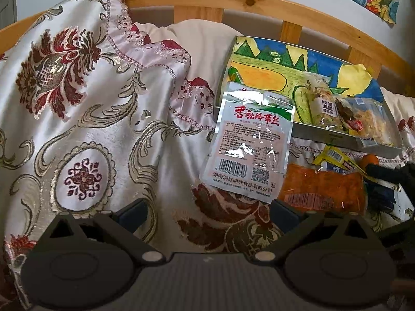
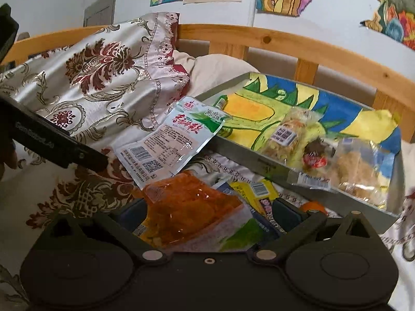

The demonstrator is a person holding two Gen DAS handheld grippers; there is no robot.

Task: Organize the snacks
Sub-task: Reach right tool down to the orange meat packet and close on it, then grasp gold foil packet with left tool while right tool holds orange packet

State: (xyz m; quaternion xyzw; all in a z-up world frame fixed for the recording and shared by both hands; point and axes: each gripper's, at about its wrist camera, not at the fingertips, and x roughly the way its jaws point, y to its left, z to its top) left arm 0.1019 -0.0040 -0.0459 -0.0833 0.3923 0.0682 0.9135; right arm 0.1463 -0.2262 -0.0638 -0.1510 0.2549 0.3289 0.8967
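A silver seaweed packet (image 1: 249,142) with red lettering leans against the front wall of a grey tray (image 1: 334,136). My left gripper (image 1: 207,207) stands open just below it, and the packet's lower corner nearly touches the right finger. In the right wrist view the same packet (image 2: 168,140) rests on the tray (image 2: 249,159) edge. An orange packet (image 2: 192,212) lies between the wide-apart fingers of my open right gripper (image 2: 210,210). The tray is lined with a colourful drawing and holds clear packets of pale snacks (image 2: 290,134) and a small red-brown one (image 2: 315,155).
Everything lies on a bed covered in white satin cloth (image 1: 90,129) with red and gold flowers. Yellow and blue packets (image 2: 256,191) and an orange round thing (image 2: 312,207) lie beside the orange packet. A wooden rail (image 1: 233,0) and a white pillow (image 1: 205,46) stand behind.
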